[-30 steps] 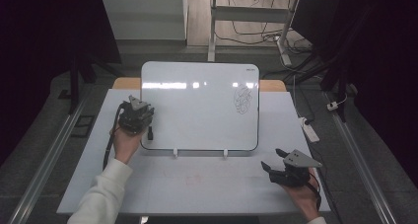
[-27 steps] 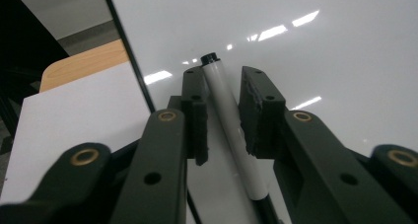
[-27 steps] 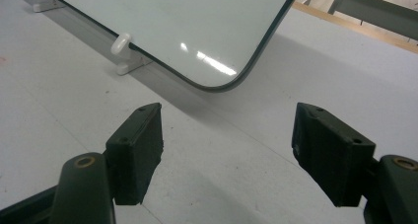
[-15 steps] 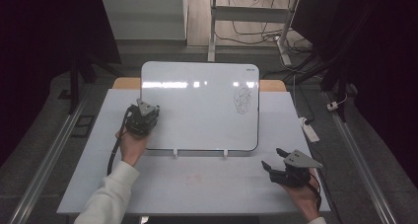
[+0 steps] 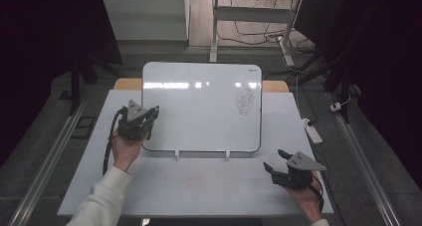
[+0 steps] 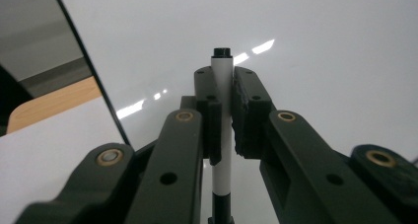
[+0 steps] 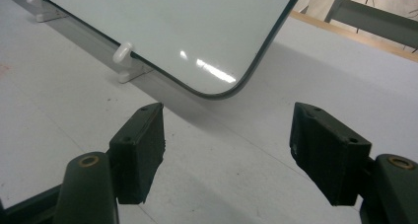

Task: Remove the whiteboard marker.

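The left gripper point(image 5: 149, 117) has just closed its jaws on a white marker point(image 6: 223, 120) with a black cap, and the pads now clamp the barrel on both sides with the capped end pointing at the whiteboard point(image 5: 199, 111). In the high view this gripper sits at the board's left edge, well apart from the small scribble point(image 5: 245, 100) near the board's upper right. The right gripper point(image 5: 279, 161) rests on the white table point(image 5: 199, 186) just below the board's lower right corner, jaws wide apart with nothing between them. The step in hand looks like getting the marker ready to write, so the grip should stay firm and square on the barrel, since a slanted pinch could let it twist. If that black end is indeed a cap, it likely has to come off first; the free right gripper is the natural one to pull it straight along the barrel's line.
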A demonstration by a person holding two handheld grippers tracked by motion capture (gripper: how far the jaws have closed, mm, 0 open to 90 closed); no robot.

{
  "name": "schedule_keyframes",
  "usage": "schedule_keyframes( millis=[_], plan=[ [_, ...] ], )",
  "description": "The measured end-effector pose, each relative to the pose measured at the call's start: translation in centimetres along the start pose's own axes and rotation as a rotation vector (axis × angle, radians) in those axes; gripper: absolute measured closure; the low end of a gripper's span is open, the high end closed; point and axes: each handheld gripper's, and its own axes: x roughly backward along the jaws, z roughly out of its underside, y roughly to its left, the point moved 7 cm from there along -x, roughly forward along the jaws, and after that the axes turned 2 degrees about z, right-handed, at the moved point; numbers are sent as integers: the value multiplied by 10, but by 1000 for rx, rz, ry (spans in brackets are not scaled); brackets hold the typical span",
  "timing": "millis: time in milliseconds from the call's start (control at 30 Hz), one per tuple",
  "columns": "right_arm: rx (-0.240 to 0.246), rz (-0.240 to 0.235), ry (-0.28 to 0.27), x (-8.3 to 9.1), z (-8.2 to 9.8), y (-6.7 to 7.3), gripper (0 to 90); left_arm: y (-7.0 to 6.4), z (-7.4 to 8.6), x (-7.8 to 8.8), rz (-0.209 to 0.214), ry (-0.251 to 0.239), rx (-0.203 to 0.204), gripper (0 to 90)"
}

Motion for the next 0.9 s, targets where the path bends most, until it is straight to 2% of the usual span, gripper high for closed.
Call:
schedule_keyframes(
  millis=[200,233,267,467,500,533,600,633,700,733,767,900],
  plan=[
    [-18,-35,10,-2,-6,8,304,-25,-13,12,134,-62,-2,816],
    [-24,-44,10,-3,-8,9,307,-25,-13,12,134,-62,-2,816],
    [-27,-51,10,-3,-10,11,310,-36,-17,12,184,-77,-8,816],
    [-34,-77,-3,-5,-27,25,323,-72,-26,8,304,-90,-24,815],
    [-40,-81,-4,-6,-30,28,325,-78,-28,7,317,-90,-30,815],
    [-39,-84,-9,-7,-33,30,326,-78,-28,7,317,-90,-30,815],
    [-36,-92,-12,-9,-38,36,329,-93,-31,3,345,-88,-50,815],
    [-38,-98,-12,-10,-41,39,331,-93,-31,3,345,-88,-50,815],
    [-40,-108,-8,-13,-44,46,336,-107,-35,-1,371,-90,-61,815],
    [-39,-114,-6,-15,-46,49,339,-107,-35,-1,371,-90,-61,815],
    [-38,-119,-2,-17,-48,52,340,-114,-36,-3,388,-92,-63,815],
    [-38,-140,7,-24,-53,64,341,-125,-38,-5,411,-98,-72,815]
  ],
)
